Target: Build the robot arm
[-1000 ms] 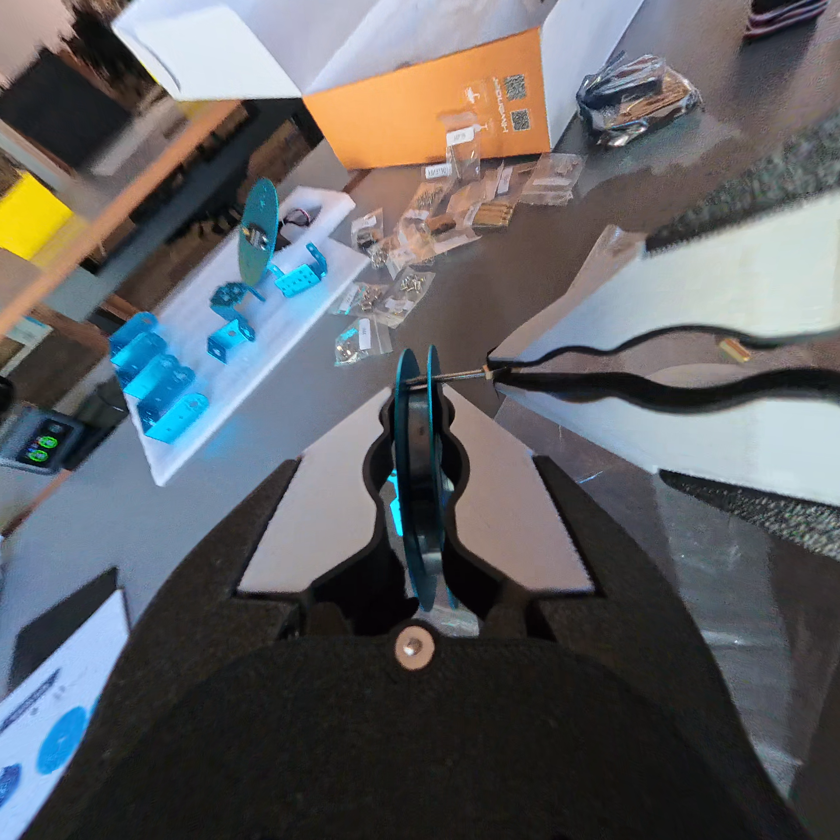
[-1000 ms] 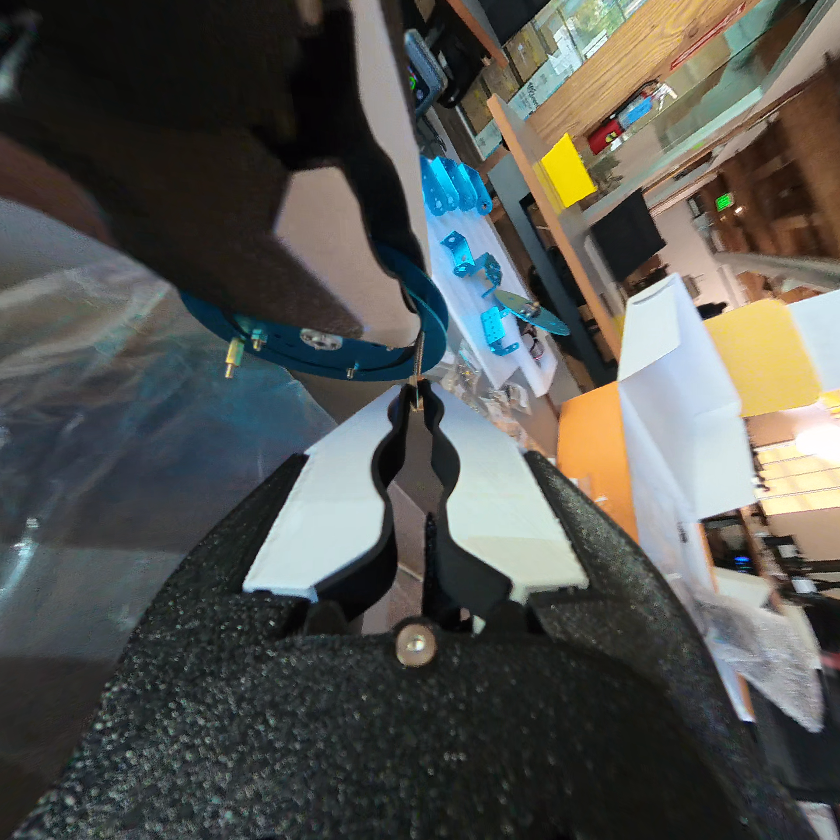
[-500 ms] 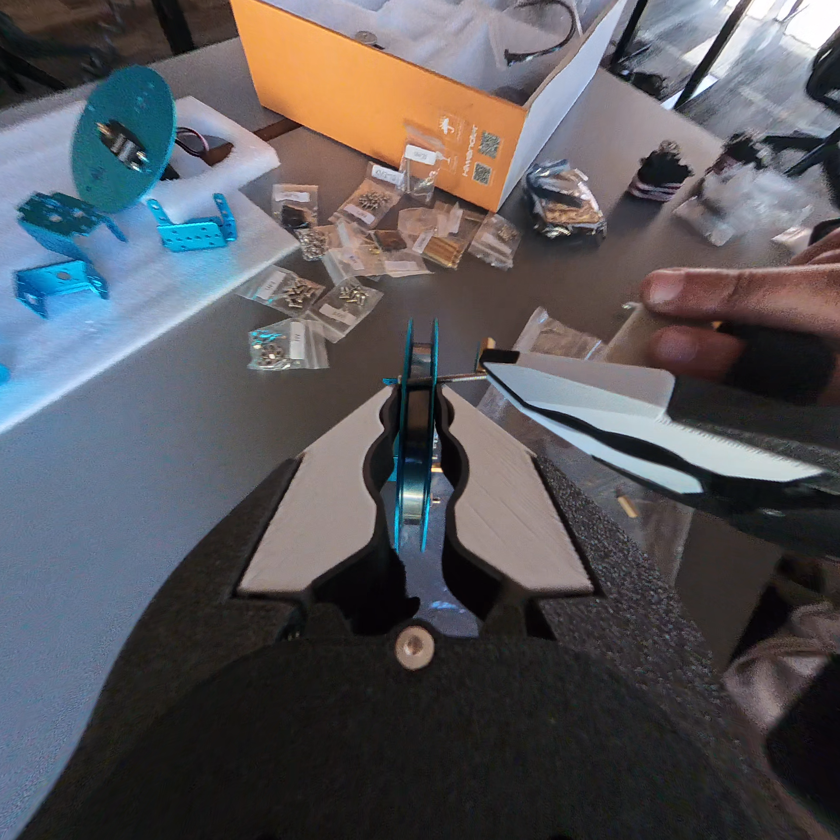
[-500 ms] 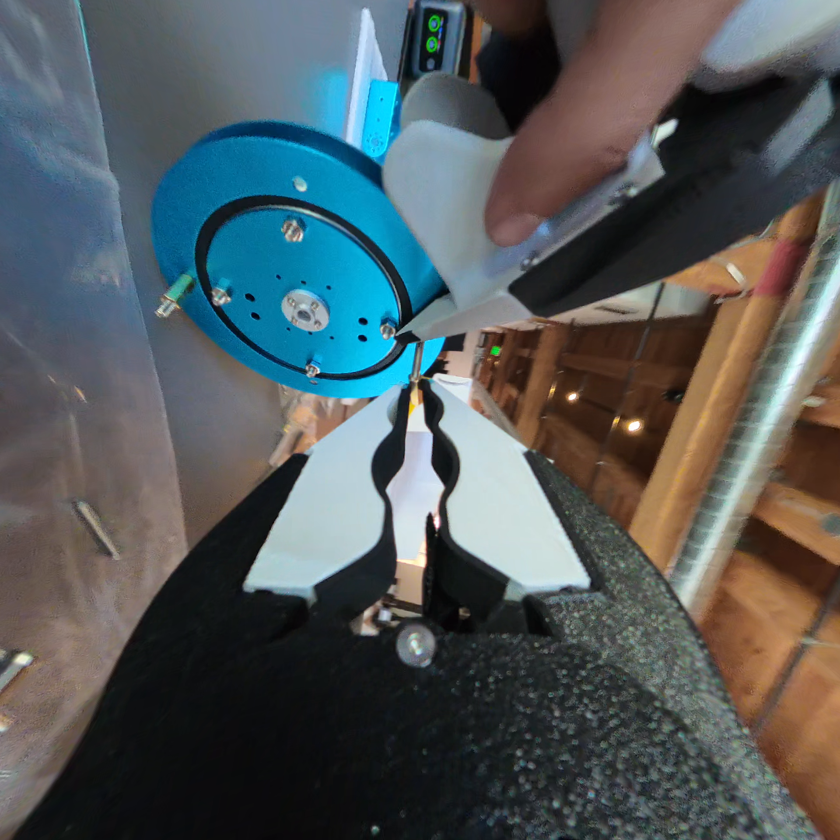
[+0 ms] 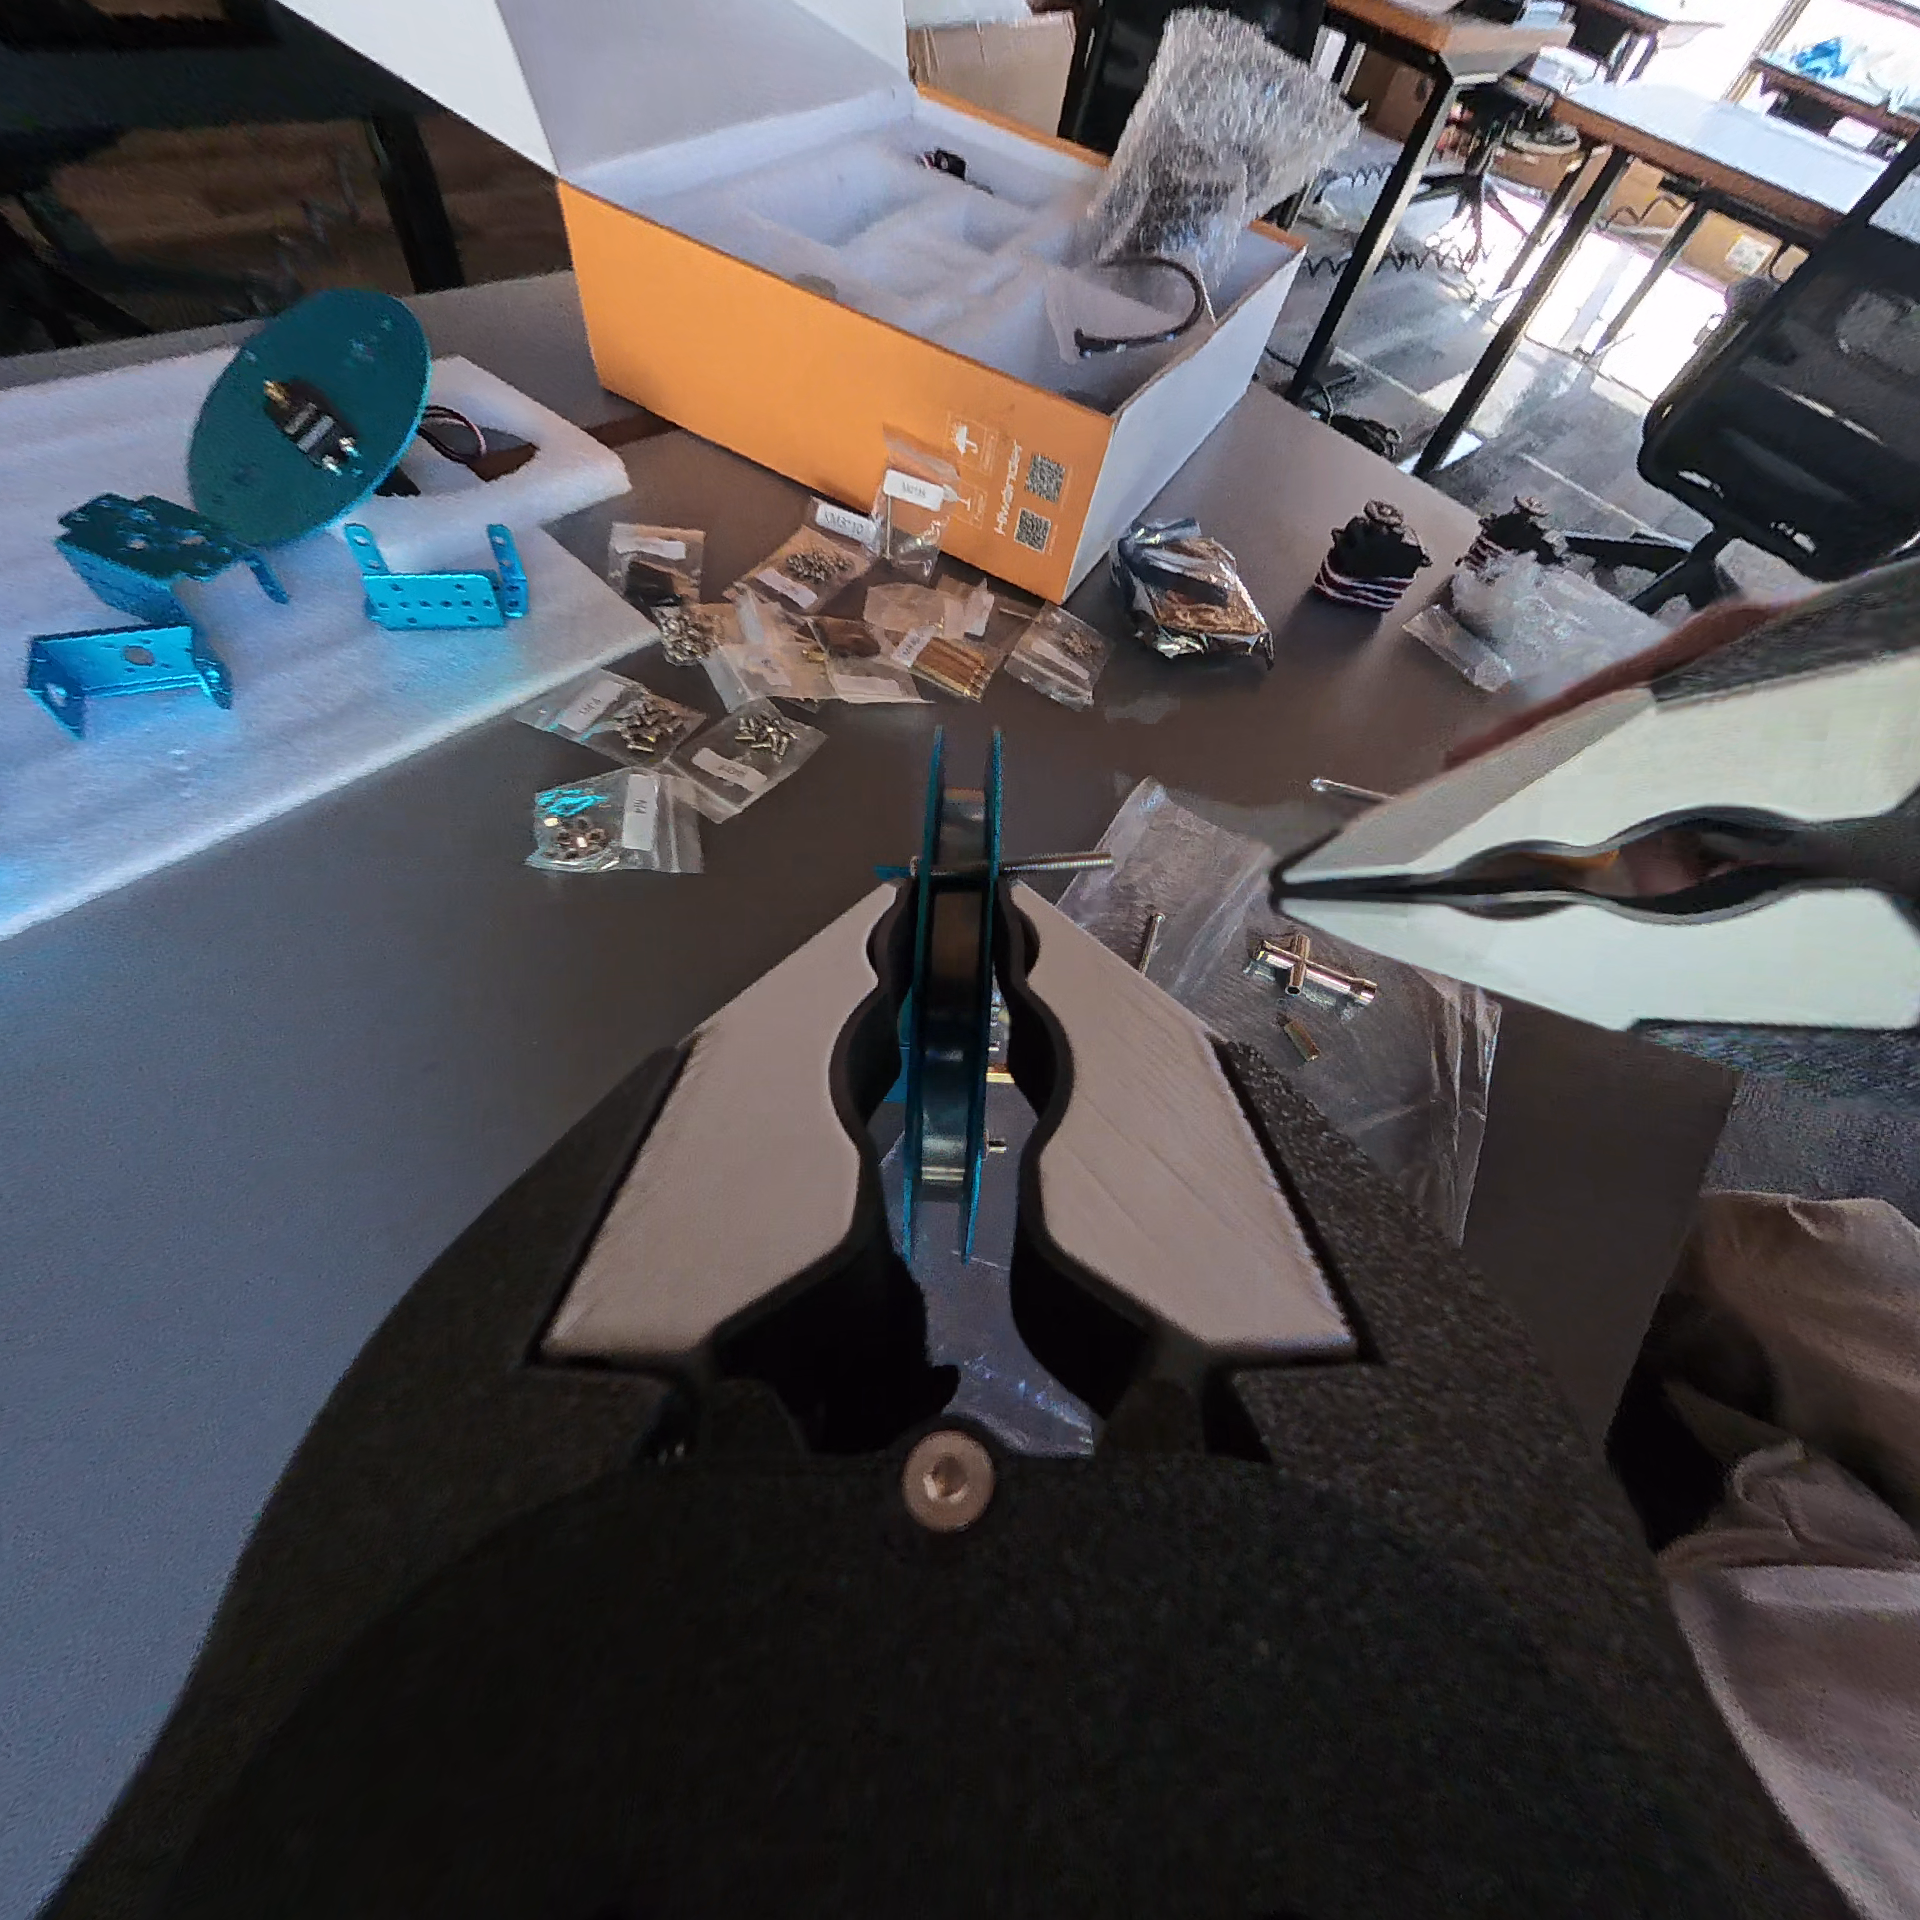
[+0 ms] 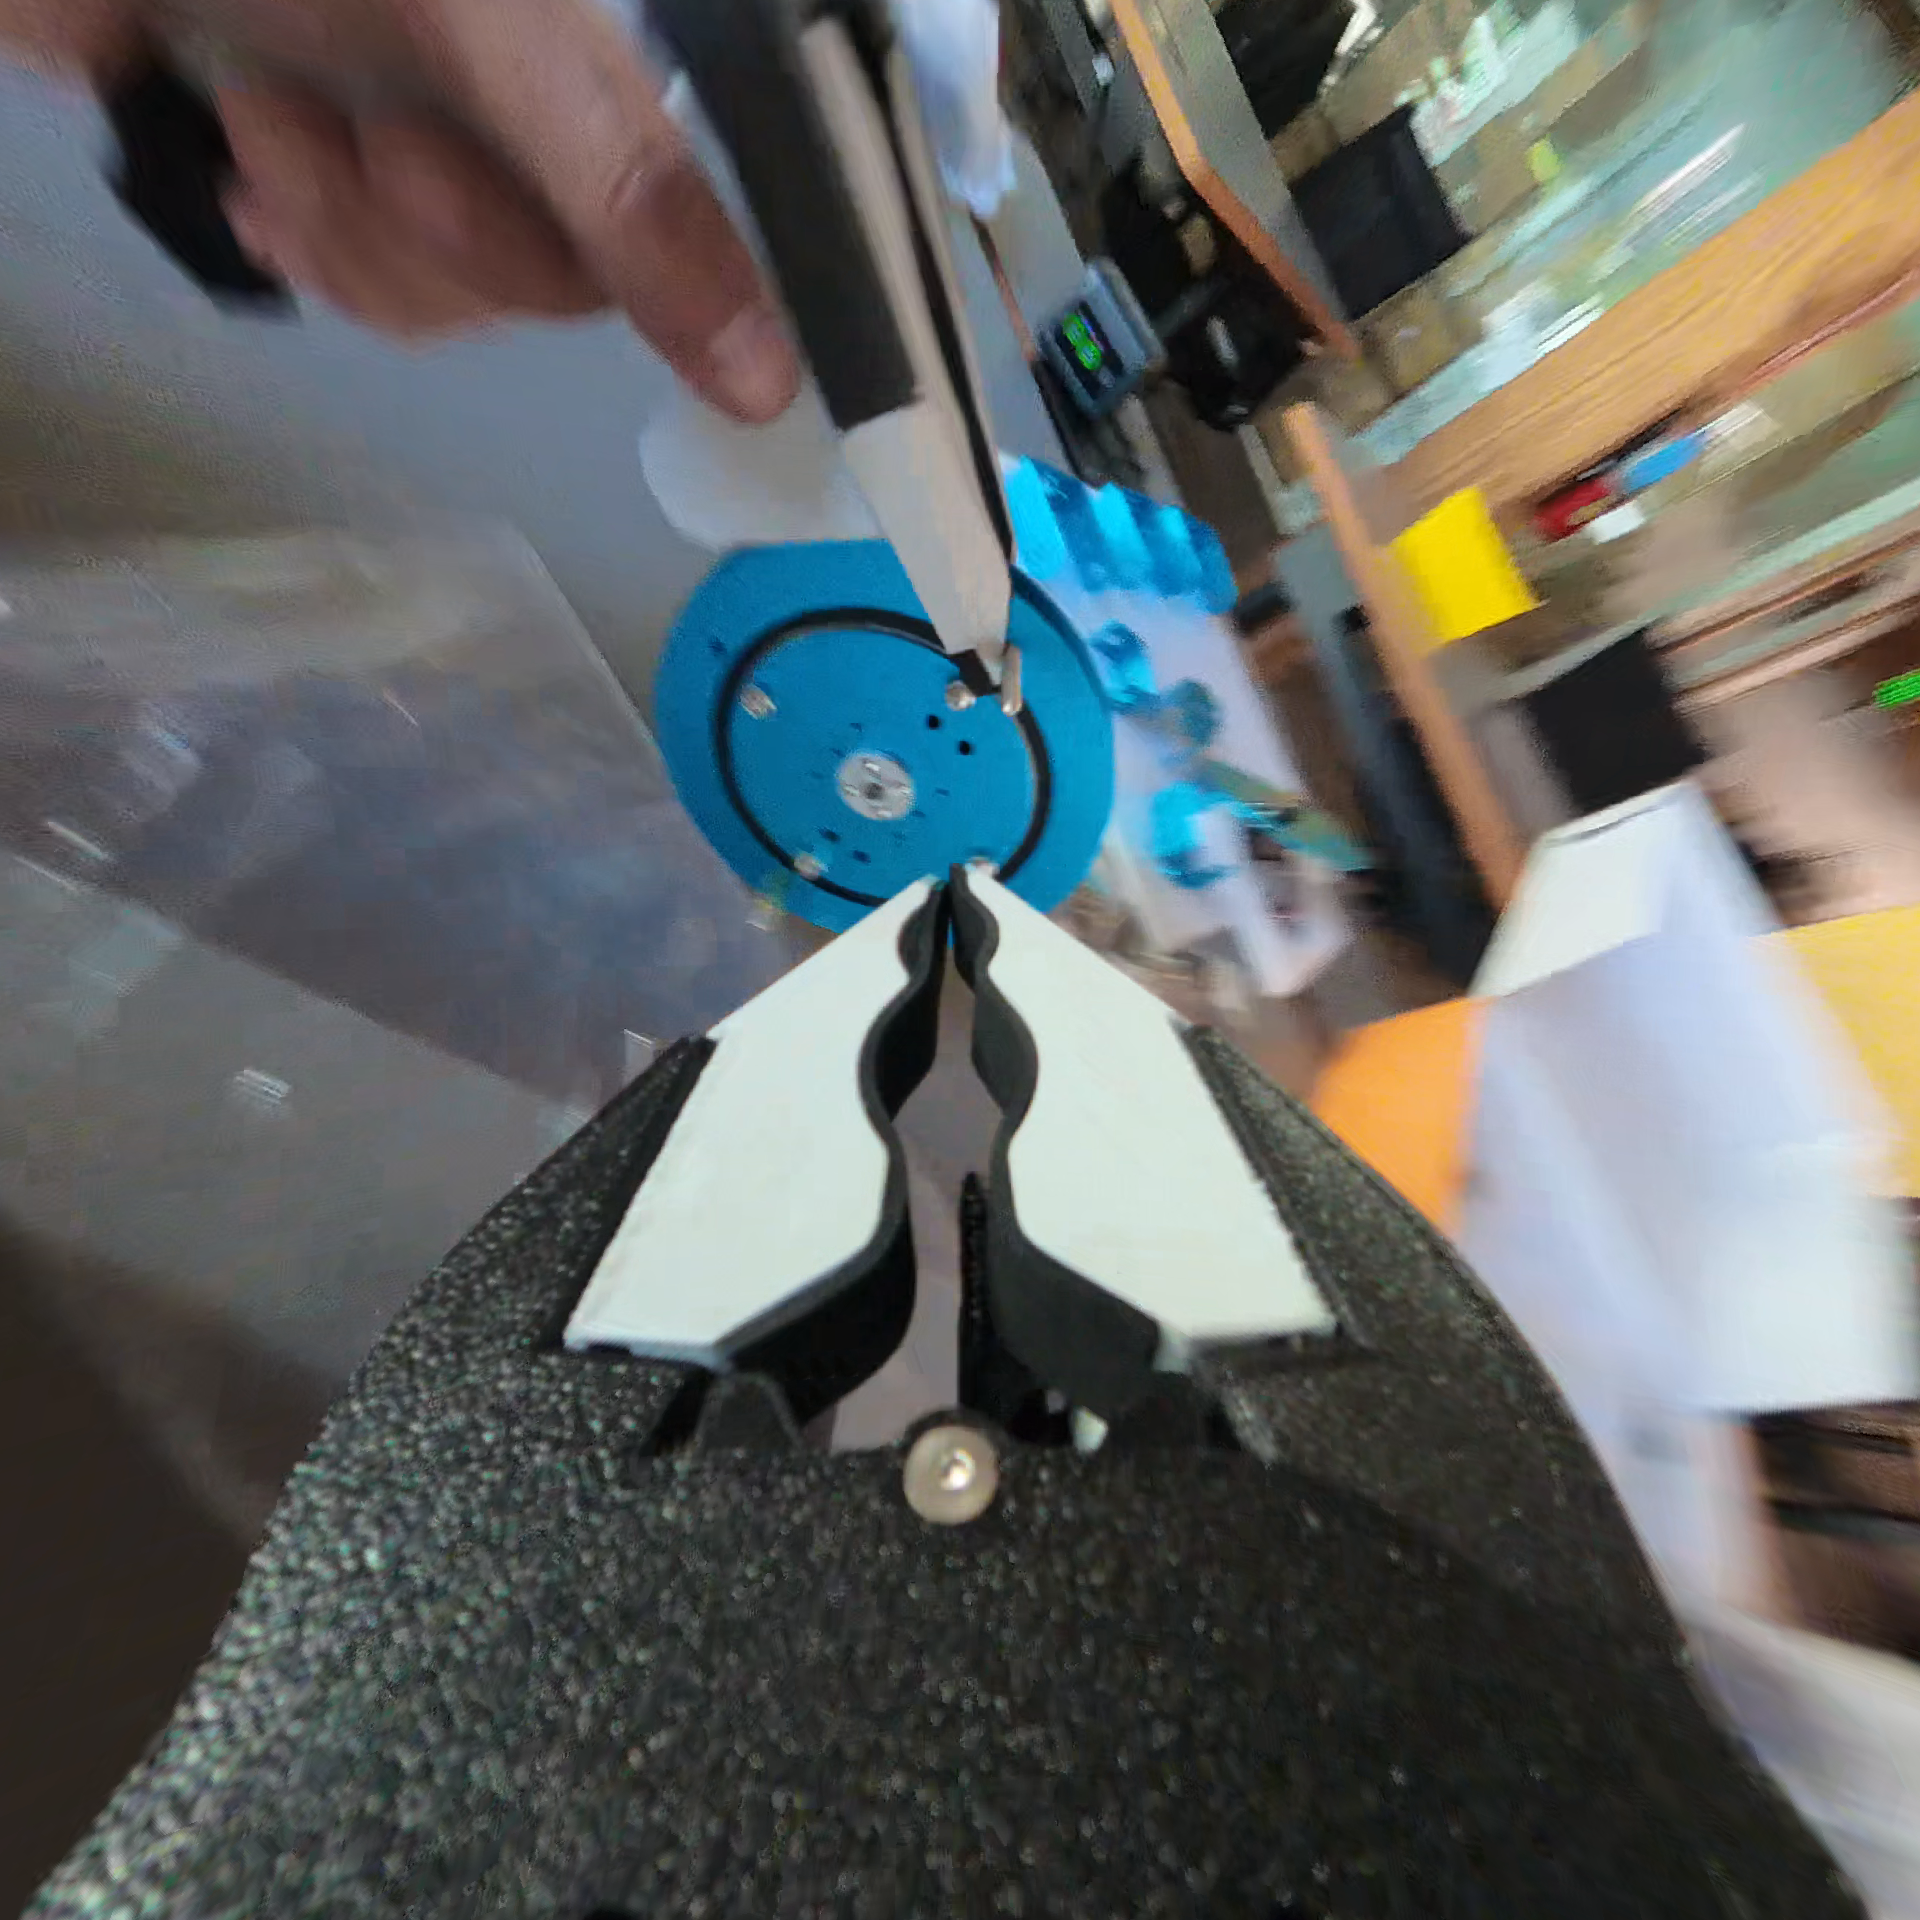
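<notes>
The left gripper (image 5: 951, 914) points forward over the grey table (image 5: 260, 1039), its 2 fingers pinching a blue disc assembly (image 5: 954, 997) held on edge, made of 2 thin round plates side by side with a gap between them. A long screw (image 5: 1049, 860) runs through the plates and sticks out to the right, just above the fingertips. The right gripper (image 5: 1283, 883) comes in level from the right, tips pressed together and empty, pointing at the screw's free end but apart from it; in its own view the flat blue face of the disc (image 6: 883, 748) lies just past its tips. A hand (image 6: 447, 177) grips the left tool from above in that blurred view. On the table beyond lie small bags of hardware (image 5: 727, 717), blue brackets (image 5: 436, 582) on white foam (image 5: 312, 707), and an open orange box (image 5: 831, 374).
</notes>
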